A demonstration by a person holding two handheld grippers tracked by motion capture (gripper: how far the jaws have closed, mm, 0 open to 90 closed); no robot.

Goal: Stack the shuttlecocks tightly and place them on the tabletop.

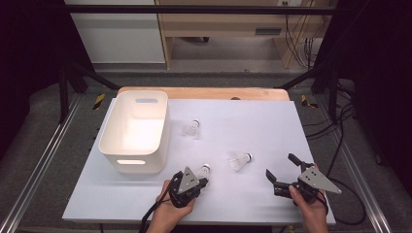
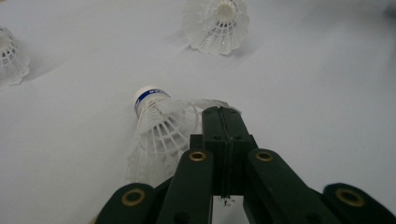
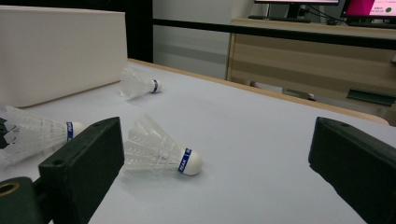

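Three white shuttlecocks with blue-banded corks lie on the white table top (image 1: 252, 121). My left gripper (image 1: 204, 183) (image 2: 222, 112) is shut, its tips pinching the skirt rim of the nearest shuttlecock (image 1: 206, 170) (image 2: 159, 126) (image 3: 37, 133), whose cork points away from the hand. My right gripper (image 1: 280, 165) (image 3: 217, 140) stands open at the front right, nothing between its jaws. A second shuttlecock (image 1: 240, 159) (image 2: 217, 23) (image 3: 159, 151) lies just beyond and left of it. The third shuttlecock (image 1: 192, 129) (image 2: 9, 56) (image 3: 137, 85) lies farther back, beside the bin.
A white plastic bin (image 1: 133, 160) (image 3: 60, 51) with handle slots stands on the left of the table, close to my left gripper. A wooden edge (image 1: 204, 91) borders the table's far side. Metal rails and cables run along both sides.
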